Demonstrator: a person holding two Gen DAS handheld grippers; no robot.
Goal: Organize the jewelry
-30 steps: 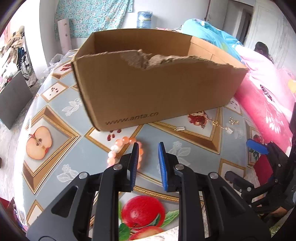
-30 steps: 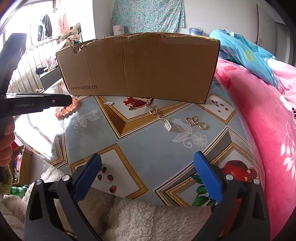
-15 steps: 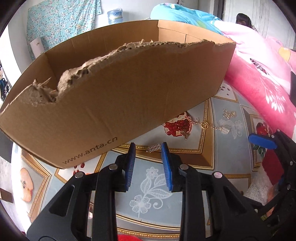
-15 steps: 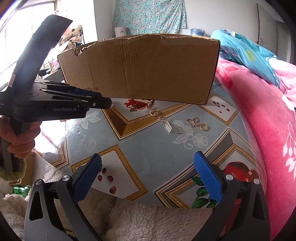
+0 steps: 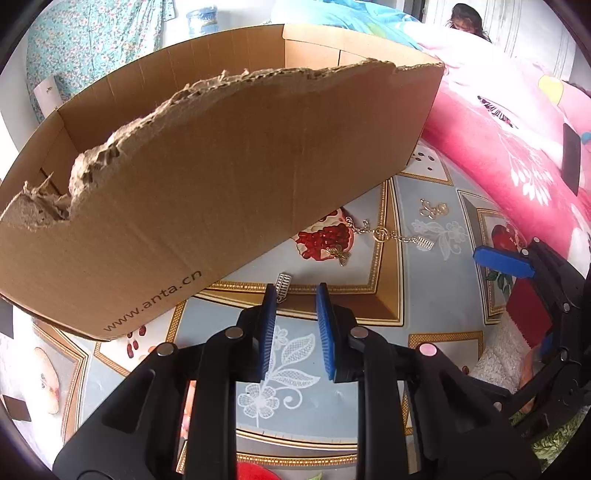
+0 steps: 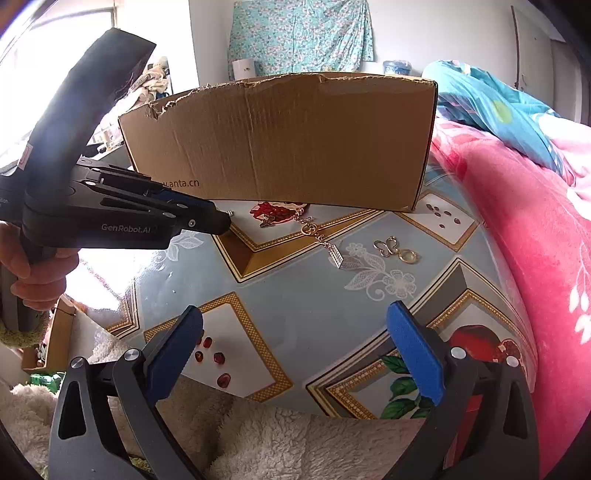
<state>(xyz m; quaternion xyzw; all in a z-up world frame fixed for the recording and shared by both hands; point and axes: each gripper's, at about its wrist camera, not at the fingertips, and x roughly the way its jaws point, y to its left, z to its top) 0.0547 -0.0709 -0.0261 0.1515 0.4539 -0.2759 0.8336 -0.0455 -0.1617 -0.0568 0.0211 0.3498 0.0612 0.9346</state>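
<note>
A small silver charm (image 5: 283, 290) lies on the fruit-patterned tablecloth (image 5: 295, 369) just in front of the torn cardboard box (image 5: 221, 184). My left gripper (image 5: 295, 290) hovers over the cloth with its jaws narrow and closing; the charm sits at the tip of the left finger, and nothing is pinched. A gold chain with charms (image 5: 384, 234) and a gold butterfly earring (image 5: 432, 208) lie further right. In the right wrist view the left gripper (image 6: 221, 221) points at the box's foot, near the chain (image 6: 314, 230) and earring (image 6: 395, 251). My right gripper (image 6: 295, 314) stands wide open and empty near the table's front edge.
A pink flowered blanket (image 6: 535, 258) rises along the table's right side. White fleece (image 6: 277, 443) covers the front edge beneath the right gripper. The box (image 6: 288, 147) blocks the back of the table. A person's head (image 5: 465, 18) shows far behind.
My left gripper has swung right along the box front, away from the pink bead bracelet, and rolled; it now stands by the silver charm. The right gripper has stayed put.
</note>
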